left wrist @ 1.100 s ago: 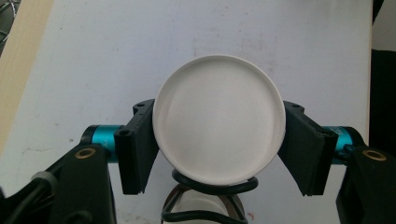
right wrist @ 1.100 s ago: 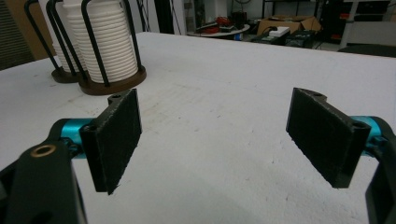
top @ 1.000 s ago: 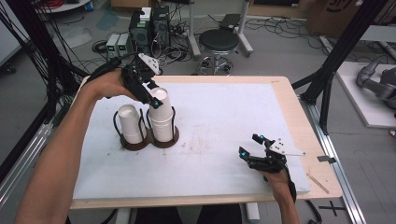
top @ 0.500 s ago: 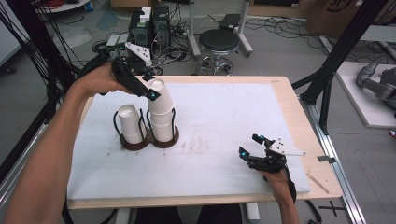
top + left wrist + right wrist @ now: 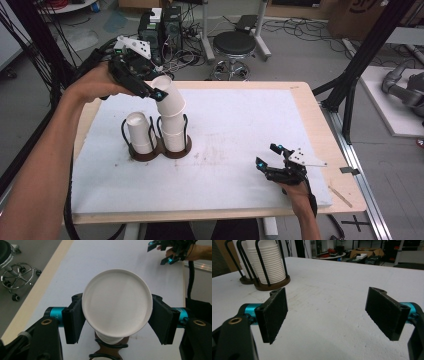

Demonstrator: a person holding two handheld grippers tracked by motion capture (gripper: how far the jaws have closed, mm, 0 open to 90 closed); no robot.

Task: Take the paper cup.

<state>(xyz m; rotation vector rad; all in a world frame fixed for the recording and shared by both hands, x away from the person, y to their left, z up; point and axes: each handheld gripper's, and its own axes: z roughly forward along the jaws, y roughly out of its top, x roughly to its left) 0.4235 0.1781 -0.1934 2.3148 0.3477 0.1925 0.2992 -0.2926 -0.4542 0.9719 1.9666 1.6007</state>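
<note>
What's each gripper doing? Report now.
Left gripper: closed on the top white paper cup of the stack.
Right gripper: open, holding nothing.

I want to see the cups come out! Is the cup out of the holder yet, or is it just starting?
Almost out. Done: the left hand-held gripper has shut on the top cup and raised it, tilted, above the holder. In hand: the cup's bottom sits in the stack below. Left: lifting it clear and setting it somewhere. The second stack looks untouched, and the right hand-held gripper rests open on the table.
</note>
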